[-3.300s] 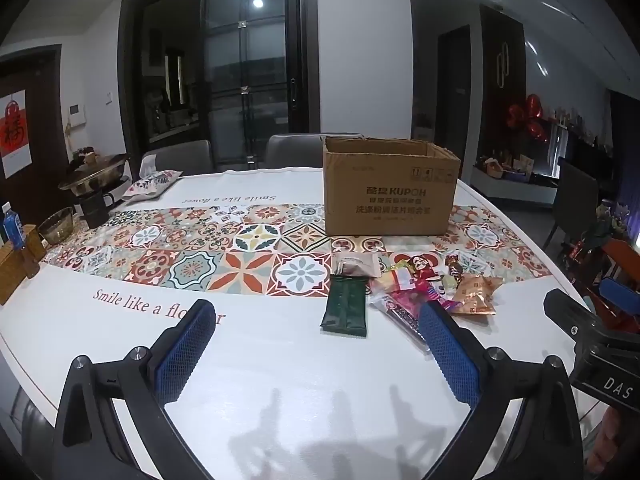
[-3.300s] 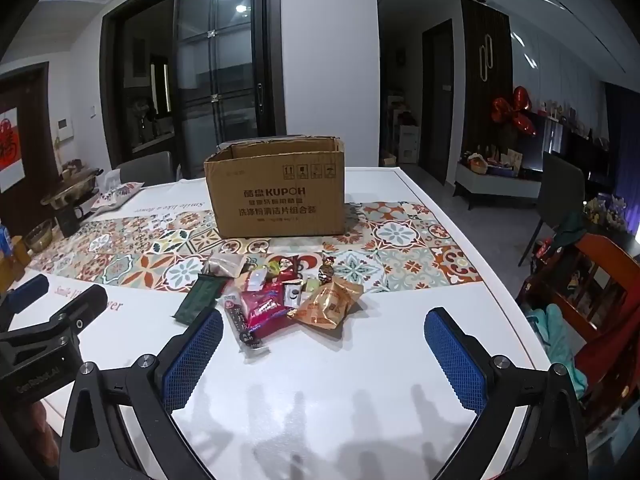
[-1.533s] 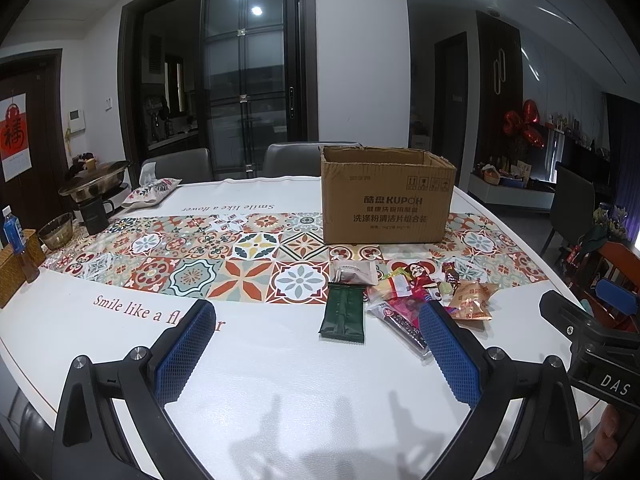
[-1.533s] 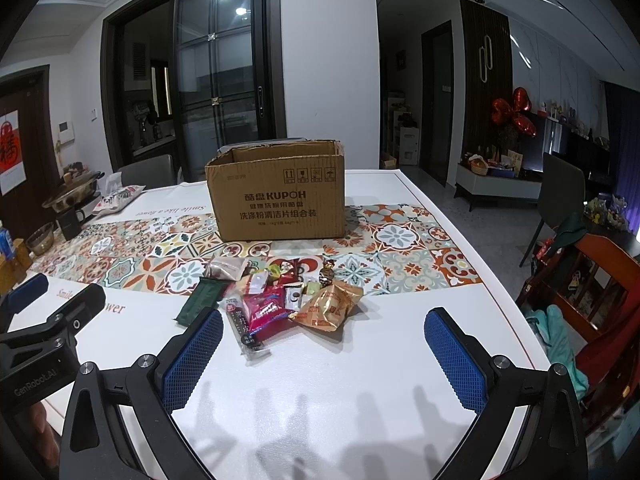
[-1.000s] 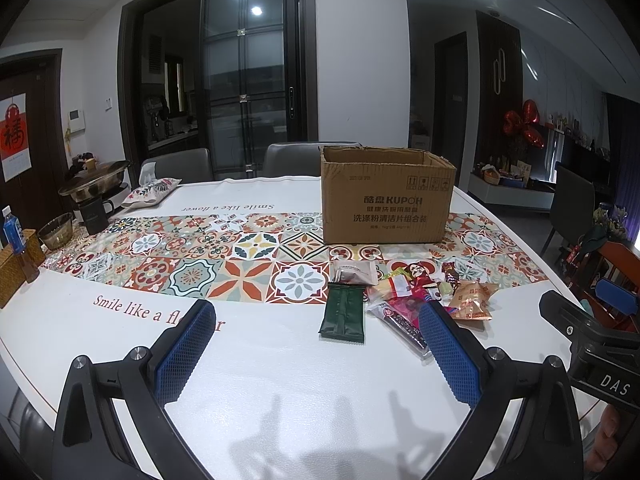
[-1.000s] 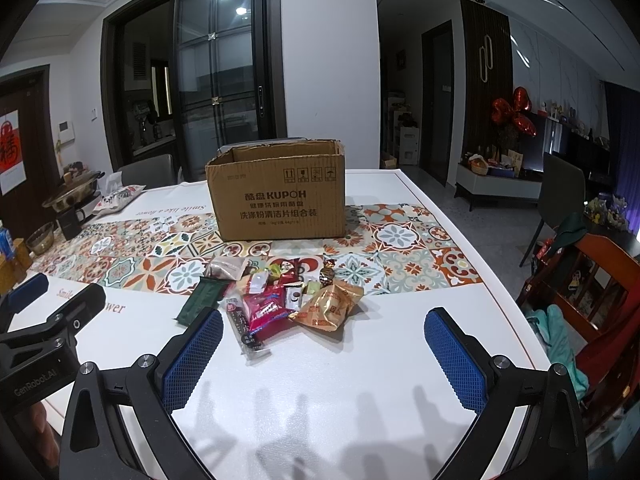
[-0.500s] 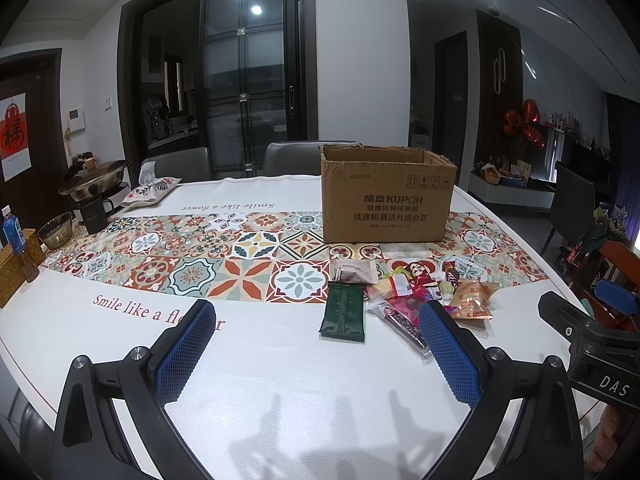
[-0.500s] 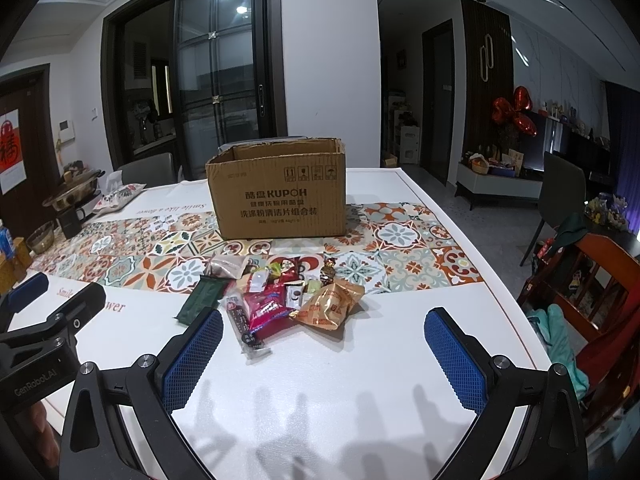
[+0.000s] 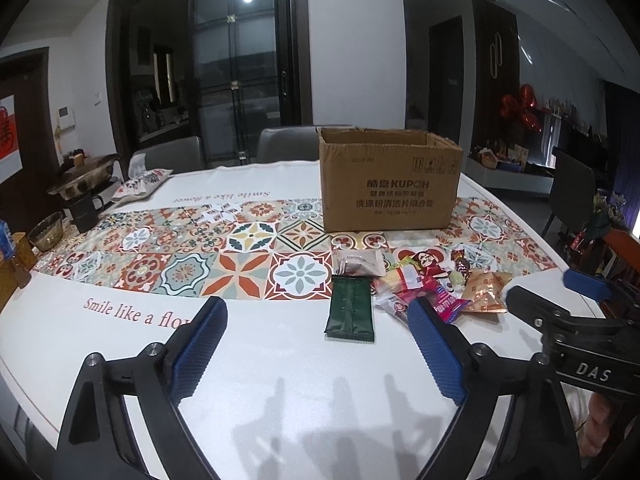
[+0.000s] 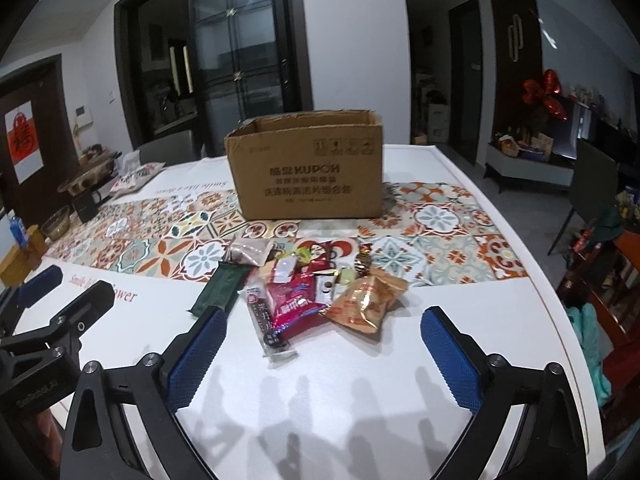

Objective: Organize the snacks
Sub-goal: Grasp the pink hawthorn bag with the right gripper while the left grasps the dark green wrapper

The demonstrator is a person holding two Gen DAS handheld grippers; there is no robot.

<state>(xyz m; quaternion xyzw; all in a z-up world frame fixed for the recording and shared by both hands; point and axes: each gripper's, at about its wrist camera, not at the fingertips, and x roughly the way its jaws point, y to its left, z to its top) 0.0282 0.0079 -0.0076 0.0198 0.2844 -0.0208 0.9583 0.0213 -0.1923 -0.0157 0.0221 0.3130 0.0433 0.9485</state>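
dim room, dark glass doors (image 9: 240, 72)

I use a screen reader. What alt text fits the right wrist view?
A pile of snack packets lies on a white table before an open cardboard box. The right tool hovers open and empty in front of the pile; the left tool shows at left.

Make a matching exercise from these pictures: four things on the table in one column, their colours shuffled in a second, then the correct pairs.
Things:
1. cardboard box
2. flat packet at the left of the snack pile
3. crinkled pouch at the right of the pile
4. gripper pads

Colours:
A. dark green
B. blue
C. brown
D. orange-gold

Pairs: 1-C, 2-A, 3-D, 4-B
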